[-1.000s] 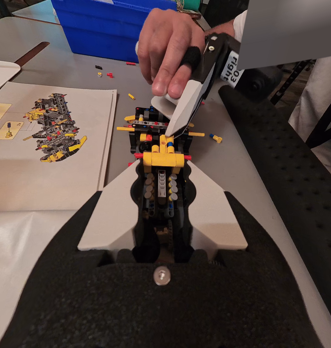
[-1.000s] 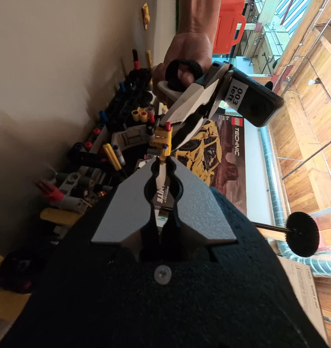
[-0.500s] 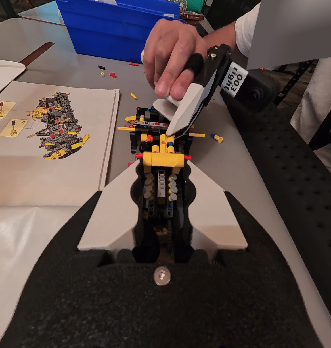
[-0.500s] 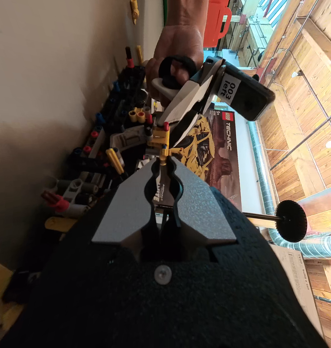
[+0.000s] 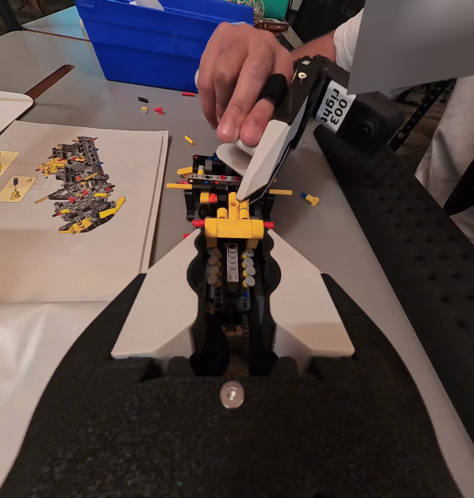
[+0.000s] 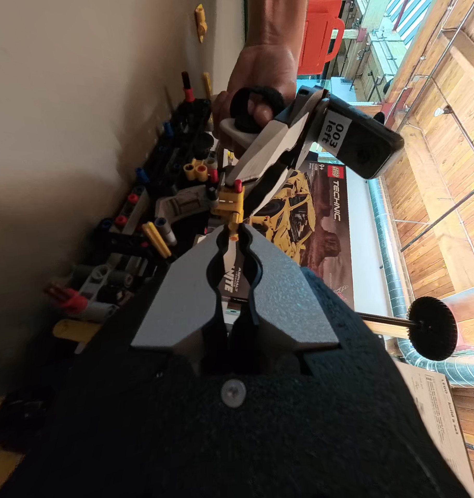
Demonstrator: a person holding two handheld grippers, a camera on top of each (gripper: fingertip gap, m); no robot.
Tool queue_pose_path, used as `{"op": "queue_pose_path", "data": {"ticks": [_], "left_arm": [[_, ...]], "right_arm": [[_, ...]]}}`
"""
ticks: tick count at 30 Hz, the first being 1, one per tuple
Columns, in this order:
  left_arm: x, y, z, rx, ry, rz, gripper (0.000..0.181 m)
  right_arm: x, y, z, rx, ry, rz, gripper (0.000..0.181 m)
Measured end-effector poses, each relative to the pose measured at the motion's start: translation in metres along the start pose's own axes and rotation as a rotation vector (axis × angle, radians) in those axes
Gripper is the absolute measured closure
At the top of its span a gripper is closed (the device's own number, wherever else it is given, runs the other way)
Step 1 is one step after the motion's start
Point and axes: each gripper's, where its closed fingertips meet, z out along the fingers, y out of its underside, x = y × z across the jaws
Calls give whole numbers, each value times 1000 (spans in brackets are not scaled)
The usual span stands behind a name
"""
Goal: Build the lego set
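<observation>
Gripping the lego model [image 5: 232, 229] betw. its fingers, left tool [image 5: 232, 237]; right tool [image 6: 234, 229] pinches yellow pin [image 6: 233, 225].

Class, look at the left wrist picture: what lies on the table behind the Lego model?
Behind the Lego model stands a blue bin, with loose pins scattered before it. The hand covers part of that area.

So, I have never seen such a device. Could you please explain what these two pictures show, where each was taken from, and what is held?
No robot here: a person holds a two-finger gripper in each hand, each carrying a camera looking along its fingers. The left gripper clamps the half-built lego model to steady it on the grey table. The right gripper, tipped sideways, pinches a small yellow piece atop the model. Each gripper also shows in the other's view. On the table lie an instruction booklet, a blue bin and loose pieces.
</observation>
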Motion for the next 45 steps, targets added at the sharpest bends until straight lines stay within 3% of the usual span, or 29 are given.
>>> {"op": "queue_pose_path", "data": {"ticks": [7, 21, 24, 26, 29, 30, 33, 36, 39, 42, 45], "left_arm": [[1, 0, 1, -3, 0, 10, 139], [0, 0, 2, -7, -9, 10, 139], [0, -1, 2, -9, -9, 16, 139], [1, -1, 4, -18, -7, 12, 139], [3, -1, 3, -26, -7, 12, 139], [3, -1, 3, -26, -8, 13, 139], [5, -1, 3, -31, -15, -5, 139], [6, -1, 3, -56, -34, -20, 139], [9, -3, -3, -54, -36, -38, 137], [13, -6, -14, -22, -40, -51, 136], [21, -8, -21, -13, -40, -44, 135]], "right_arm": [[-2, -1, -2, 10, -28, 130, 174], [-1, 0, -1, -26, -19, 33, 175], [-2, 1, -2, -26, -77, 164, 173], [6, 7, -11, -54, -115, 266, 163], [37, 4, -44, -20, -152, 593, 161], [42, 0, -56, -2, -204, 726, 164], [14, -27, -96, -24, -591, 1110, 160], [-19, -46, -120, -128, -748, 1306, 158], [-57, -48, -126, -361, -719, 1332, 155], [-79, -61, -121, -447, -686, 1357, 153], [-79, -62, -112, -475, -598, 1381, 153]]}}
